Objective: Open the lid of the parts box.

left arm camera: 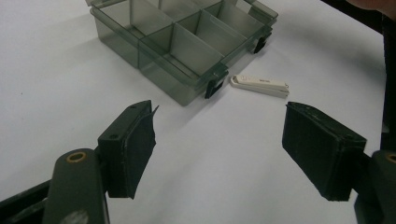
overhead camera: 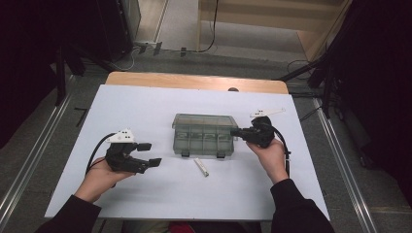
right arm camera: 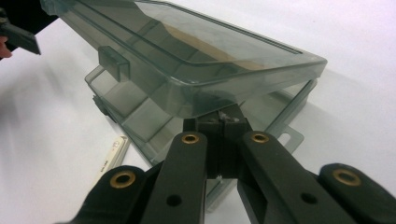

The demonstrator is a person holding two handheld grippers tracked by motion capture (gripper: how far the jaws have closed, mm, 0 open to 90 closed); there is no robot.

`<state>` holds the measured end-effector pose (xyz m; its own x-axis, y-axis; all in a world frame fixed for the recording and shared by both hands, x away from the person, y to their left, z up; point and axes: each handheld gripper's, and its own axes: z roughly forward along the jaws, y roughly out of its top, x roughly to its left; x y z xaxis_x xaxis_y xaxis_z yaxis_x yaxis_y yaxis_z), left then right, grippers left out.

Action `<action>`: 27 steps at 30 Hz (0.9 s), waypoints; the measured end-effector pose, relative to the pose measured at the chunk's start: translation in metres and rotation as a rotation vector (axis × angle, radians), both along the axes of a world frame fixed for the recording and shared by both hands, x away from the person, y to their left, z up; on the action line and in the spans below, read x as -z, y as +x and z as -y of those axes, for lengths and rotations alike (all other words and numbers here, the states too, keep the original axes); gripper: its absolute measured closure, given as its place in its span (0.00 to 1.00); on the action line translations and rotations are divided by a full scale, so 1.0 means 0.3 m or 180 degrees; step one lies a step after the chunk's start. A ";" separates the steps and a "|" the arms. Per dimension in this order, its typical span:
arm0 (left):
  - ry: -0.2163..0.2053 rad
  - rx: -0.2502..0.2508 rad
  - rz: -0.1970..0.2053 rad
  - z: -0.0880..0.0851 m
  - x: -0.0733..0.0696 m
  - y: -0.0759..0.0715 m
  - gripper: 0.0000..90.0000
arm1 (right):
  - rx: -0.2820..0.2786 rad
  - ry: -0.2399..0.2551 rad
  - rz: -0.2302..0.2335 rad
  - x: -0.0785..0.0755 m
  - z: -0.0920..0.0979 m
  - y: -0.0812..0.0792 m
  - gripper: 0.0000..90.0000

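Right gripper view shows our right gripper [right arm camera: 223,120] with its jaws closed together, tucked under the raised lid [right arm camera: 196,51] of the smoky compartment box [right arm camera: 140,112]. Whether the pads pinch the lid's edge or only prop it up, we cannot tell. If that contact slips, we judge the lid could drop shut, or the light box could skid across the white table [overhead camera: 145,194].

From the high view, our left gripper [overhead camera: 148,154] sits at about 8 o'clock on the table, jaws wide apart and holding nothing. The translucent grey-green box [overhead camera: 204,135], with dividers and dark latches, lies near the centre. A small white clip [overhead camera: 201,167] lies just toward 6 o'clock of it; a careless reach might knock it away.
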<state>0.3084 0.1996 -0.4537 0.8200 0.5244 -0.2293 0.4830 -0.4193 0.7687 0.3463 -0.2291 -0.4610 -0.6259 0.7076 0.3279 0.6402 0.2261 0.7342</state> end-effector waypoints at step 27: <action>-0.0062 0.0018 0.0065 0.090 -0.032 0.208 0.31 | 0.0017 0.0025 0.0029 -0.006 -0.007 -0.003 1.00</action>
